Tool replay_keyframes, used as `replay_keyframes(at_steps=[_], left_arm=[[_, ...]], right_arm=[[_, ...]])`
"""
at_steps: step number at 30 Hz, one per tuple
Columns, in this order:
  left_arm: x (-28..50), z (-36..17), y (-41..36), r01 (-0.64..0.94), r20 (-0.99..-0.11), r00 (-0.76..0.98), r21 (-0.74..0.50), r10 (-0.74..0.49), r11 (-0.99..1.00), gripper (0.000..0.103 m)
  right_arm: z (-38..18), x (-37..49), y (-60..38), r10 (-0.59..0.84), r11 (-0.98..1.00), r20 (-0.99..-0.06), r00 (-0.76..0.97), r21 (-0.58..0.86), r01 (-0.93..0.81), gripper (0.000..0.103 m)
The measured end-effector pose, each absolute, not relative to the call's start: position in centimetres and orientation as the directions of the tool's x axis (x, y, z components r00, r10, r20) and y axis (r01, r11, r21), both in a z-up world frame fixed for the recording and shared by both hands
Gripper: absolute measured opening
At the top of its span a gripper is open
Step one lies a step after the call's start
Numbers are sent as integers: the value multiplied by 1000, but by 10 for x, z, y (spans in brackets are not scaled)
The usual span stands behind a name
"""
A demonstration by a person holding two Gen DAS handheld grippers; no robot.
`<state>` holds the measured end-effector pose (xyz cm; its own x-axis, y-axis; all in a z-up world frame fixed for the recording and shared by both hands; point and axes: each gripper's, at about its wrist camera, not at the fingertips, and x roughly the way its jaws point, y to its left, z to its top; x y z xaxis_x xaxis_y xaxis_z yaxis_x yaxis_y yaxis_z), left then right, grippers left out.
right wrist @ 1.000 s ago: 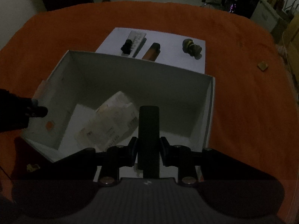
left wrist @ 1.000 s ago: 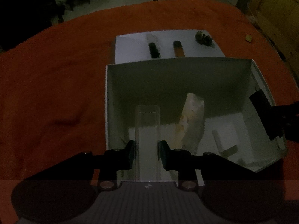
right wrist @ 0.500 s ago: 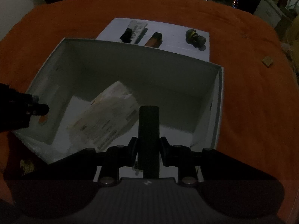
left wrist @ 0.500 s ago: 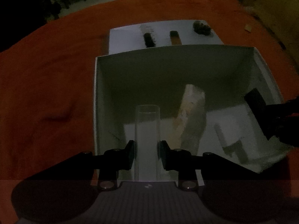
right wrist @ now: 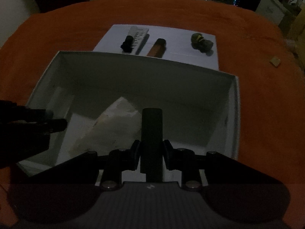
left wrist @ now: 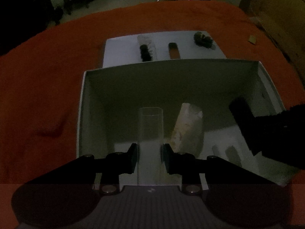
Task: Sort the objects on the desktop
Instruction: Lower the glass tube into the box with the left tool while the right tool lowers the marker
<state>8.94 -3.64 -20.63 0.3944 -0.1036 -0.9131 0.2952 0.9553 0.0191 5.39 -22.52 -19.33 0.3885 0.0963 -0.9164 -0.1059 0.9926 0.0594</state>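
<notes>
While claws hover, white box (left wrist: pixel 82 103) w/ crumpled packet (left wrist: pixel 187 127) inside

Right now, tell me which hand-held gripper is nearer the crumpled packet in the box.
Hard to call. The packet lies between them: right of the left hand-held gripper, left of the right hand-held gripper.

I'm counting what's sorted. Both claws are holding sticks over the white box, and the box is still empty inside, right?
Not quite: the white box isn't empty. The right wrist view shows a crumpled wrapper lying inside it. The rest holds: the left claw grips a clear stick and the right claw grips a dark stick over the box.
</notes>
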Motion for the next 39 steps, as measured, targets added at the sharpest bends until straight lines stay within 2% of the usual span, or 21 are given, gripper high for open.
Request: replay_keyframes(at_steps=[9,39], left_arm=[[99,-221,-10,236,-918,385,0,-93,972,25],[106,-252,-12,192,-926,362,-34,-103,981,25]], right_arm=[[-206,55,-209,80,994,-926,368,46,-100,28],[-238,53,-203,10,995,-948,320,-22,-96,28]])
